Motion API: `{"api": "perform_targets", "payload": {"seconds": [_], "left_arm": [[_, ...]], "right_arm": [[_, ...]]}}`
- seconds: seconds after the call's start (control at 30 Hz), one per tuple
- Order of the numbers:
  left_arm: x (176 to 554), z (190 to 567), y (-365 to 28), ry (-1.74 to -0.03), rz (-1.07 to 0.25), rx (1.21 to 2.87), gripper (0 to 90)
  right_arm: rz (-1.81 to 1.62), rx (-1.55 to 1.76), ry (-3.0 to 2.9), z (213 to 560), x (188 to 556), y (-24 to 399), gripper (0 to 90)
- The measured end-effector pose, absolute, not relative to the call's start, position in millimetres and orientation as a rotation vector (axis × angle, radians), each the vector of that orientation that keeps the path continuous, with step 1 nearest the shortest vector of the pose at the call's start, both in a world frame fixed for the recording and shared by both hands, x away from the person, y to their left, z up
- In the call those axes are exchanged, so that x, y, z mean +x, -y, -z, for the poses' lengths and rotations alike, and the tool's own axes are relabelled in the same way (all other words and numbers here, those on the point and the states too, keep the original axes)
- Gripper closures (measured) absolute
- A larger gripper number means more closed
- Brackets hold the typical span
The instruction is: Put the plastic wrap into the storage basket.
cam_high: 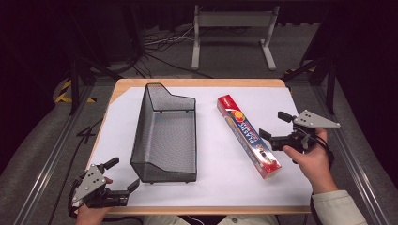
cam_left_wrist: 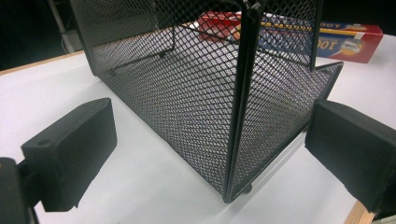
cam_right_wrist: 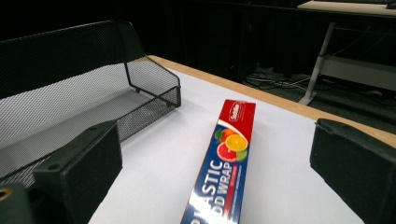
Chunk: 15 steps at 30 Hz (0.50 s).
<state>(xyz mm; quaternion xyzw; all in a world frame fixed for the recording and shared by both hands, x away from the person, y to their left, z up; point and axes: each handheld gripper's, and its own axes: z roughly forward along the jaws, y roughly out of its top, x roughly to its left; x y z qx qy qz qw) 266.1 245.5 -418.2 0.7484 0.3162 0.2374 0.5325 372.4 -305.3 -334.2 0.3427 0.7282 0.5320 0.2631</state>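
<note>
A black wire-mesh basket (cam_high: 164,136) stands on the white sheet, left of centre, its long axis running away from me. A long red plastic-wrap box (cam_high: 248,135) lies flat to its right, angled toward the near right. My left gripper (cam_high: 123,173) is open at the table's near left corner, just in front of the basket's near corner (cam_left_wrist: 233,140), with nothing between its jaws. My right gripper (cam_high: 272,124) is open beside the box's right side. In the right gripper view the box (cam_right_wrist: 224,154) runs up between the spread jaws, untouched, with the basket (cam_right_wrist: 60,102) at left.
The white sheet (cam_high: 211,183) covers a wooden table whose edge (cam_high: 202,82) shows at the back. A grey metal stand (cam_high: 233,28) and loose cables (cam_high: 159,42) are on the floor behind. Aluminium rails (cam_high: 51,154) flank the table.
</note>
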Motion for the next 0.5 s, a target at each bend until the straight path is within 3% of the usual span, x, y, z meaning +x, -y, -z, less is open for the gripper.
{"api": "perform_targets", "payload": {"seconds": [0.5], "left_arm": [[267.4, 420.0, -246.2, -0.759, -0.552, 1.787, 3.3]], "right_arm": [[-1.383, 0.973, -2.031, 331.0, 422.1, 269.2, 4.4]]}}
